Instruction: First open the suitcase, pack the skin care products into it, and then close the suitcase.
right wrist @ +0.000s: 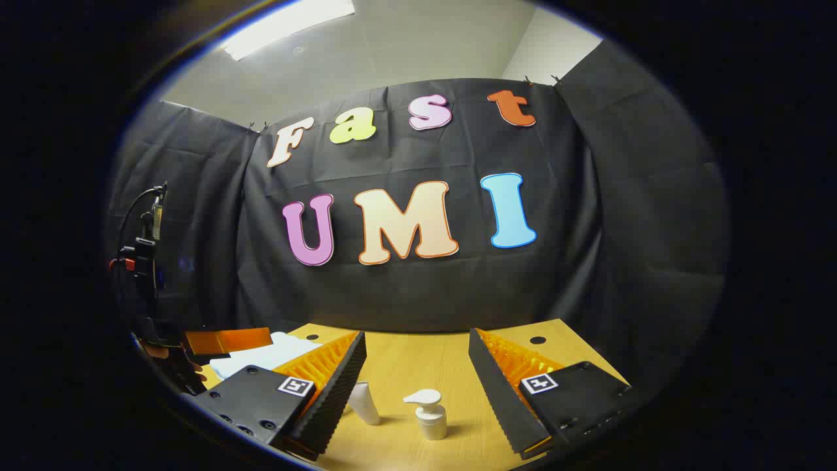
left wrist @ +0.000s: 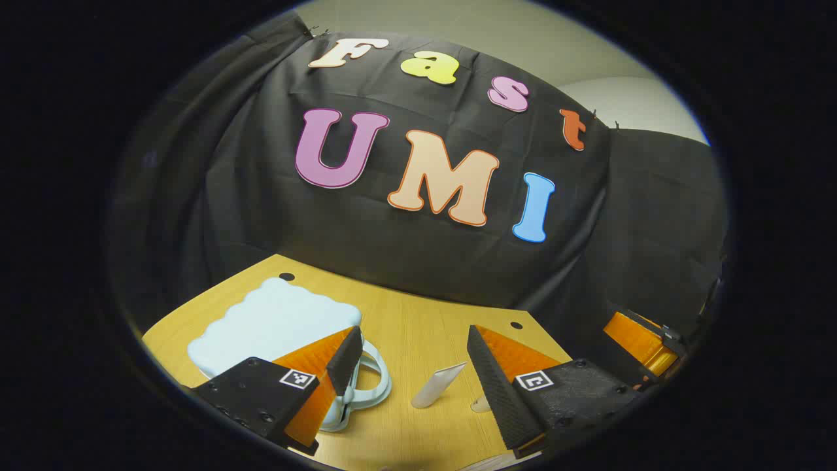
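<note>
left gripper [left wrist: 412,366]: fingers spread wide, holding nothing | right gripper [right wrist: 415,376]: fingers spread wide, holding nothing

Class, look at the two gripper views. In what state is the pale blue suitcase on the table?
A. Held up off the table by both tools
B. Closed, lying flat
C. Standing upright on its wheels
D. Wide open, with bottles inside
B: the suitcase lies flat on the table with its lid down, and the tube sits outside it.

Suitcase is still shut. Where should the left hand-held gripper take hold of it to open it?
Grip the looped handle on the suitcase end nearest the left hand-held gripper, coming straight ahead. The case lies flat and closed, and the loop sticks out by the open fingers, probably the easiest hold.
</note>
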`<state>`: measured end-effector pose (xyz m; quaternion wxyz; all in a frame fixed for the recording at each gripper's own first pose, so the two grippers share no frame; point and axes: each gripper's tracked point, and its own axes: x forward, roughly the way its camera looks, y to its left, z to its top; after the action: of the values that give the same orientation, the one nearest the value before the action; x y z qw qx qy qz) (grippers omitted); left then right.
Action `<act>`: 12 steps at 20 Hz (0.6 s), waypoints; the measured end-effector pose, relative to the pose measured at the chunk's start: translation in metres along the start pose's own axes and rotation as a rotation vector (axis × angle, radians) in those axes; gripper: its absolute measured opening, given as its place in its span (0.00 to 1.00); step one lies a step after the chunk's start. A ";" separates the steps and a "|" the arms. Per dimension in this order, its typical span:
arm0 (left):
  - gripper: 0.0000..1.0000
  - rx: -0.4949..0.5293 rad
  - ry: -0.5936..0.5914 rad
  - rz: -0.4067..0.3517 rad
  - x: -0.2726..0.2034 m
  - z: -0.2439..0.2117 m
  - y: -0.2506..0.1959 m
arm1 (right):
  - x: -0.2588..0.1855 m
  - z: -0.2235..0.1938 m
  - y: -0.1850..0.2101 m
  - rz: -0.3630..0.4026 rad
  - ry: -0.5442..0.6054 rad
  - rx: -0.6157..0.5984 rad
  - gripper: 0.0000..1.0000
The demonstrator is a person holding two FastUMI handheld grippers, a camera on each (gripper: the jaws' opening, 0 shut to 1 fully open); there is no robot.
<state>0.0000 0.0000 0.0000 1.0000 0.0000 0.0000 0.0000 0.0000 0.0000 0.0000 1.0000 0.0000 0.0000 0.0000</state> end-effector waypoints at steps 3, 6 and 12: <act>0.95 -0.002 -0.001 0.004 0.000 0.001 0.003 | 0.001 -0.002 0.001 -0.002 0.006 0.013 0.99; 0.95 0.001 -0.002 0.005 0.000 0.001 0.003 | 0.002 -0.001 0.002 -0.004 0.007 0.017 0.97; 0.95 -0.011 0.026 -0.001 0.006 -0.003 0.004 | -0.005 0.002 -0.001 -0.028 -0.003 0.000 0.97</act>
<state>0.0059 0.0044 -0.0025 0.9999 -0.0054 0.0130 -0.0003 -0.0049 -0.0007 0.0018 0.9999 -0.0002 -0.0016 -0.0138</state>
